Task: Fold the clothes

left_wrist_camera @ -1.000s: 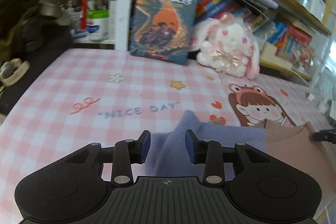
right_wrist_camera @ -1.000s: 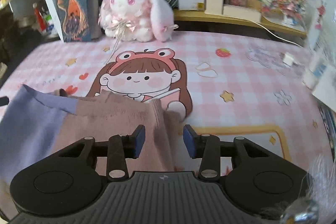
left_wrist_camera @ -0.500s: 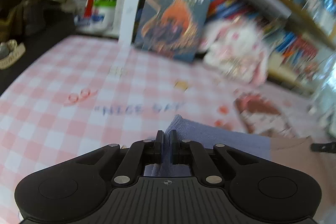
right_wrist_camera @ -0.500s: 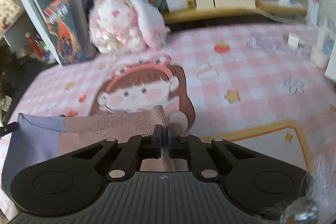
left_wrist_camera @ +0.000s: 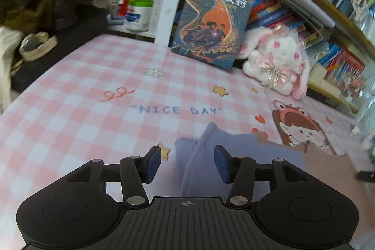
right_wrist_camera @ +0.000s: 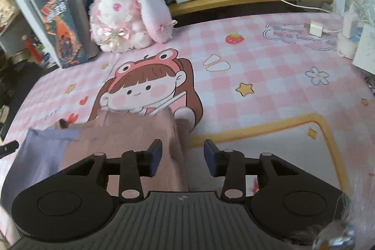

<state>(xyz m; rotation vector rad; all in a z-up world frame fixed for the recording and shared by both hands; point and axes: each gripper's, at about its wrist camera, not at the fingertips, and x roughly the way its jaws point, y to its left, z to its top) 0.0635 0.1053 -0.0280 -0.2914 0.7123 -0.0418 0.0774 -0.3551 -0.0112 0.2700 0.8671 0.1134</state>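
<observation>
Two claws, left claw (left_wrist_camera: 187, 162) and right claw (right_wrist_camera: 182, 159), just reopened, empty; limp garment (right_wrist_camera: 121, 142): pinch corners at lower frame.

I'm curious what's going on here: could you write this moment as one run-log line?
task: fold clothes | left claw: open, just released purple end | right claw: open, just released pink end | garment: lying on checked cloth

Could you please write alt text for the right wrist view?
The right gripper, jaws open, sits over the pink end of a pink-and-lavender garment on a pink checked cloth. A plush rabbit sits before bookshelves.
</observation>
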